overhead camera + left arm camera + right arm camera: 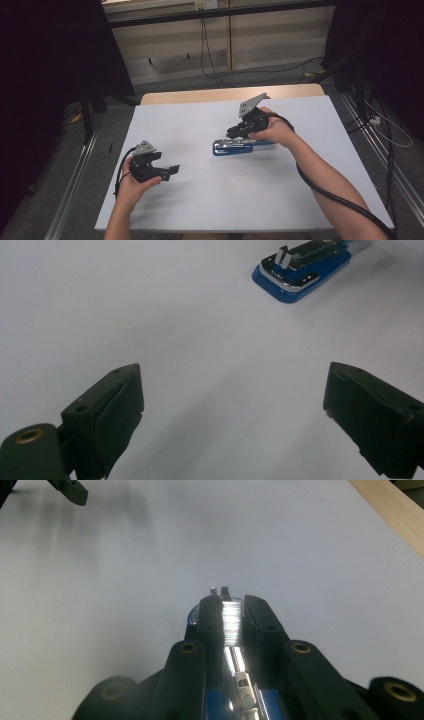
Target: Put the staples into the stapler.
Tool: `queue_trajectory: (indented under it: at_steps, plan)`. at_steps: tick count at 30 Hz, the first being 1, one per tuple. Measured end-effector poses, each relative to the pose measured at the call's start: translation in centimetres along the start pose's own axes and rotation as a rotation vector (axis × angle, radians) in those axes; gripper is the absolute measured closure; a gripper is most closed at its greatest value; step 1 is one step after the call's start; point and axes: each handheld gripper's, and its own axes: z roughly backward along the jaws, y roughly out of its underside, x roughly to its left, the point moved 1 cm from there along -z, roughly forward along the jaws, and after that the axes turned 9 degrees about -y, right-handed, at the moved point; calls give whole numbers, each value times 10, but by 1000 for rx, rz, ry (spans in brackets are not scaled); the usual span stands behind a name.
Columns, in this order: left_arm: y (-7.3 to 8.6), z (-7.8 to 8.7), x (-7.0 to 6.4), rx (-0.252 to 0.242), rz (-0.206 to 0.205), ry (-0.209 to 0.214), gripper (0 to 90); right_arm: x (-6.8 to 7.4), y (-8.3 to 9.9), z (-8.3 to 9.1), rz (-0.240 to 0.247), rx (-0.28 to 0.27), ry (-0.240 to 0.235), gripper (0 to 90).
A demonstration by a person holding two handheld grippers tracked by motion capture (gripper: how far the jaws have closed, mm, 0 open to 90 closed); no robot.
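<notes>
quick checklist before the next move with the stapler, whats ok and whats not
1. Right gripper closed on the blue stapler: ok, jaws clamp its metal top.
2. Grip centred on the stapler: ok, the metal arm runs straight between the jaws.
3. Stapler flat on the white table sheet: ok in the high view.
4. Left gripper free: ok, jaws wide apart and holding nothing.
5. Left gripper apart from the stapler: ok, bare sheet lies between them.
6. Staples loaded: cannot tell.
</notes>
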Motion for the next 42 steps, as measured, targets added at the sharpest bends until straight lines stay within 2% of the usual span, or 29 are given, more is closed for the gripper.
queue_trajectory:
  at_steps: [42]
  plan:
    - [1, 0, 1, 6, -5, 2, 95, -6, -4, -18, 19, 34, -58, 792]
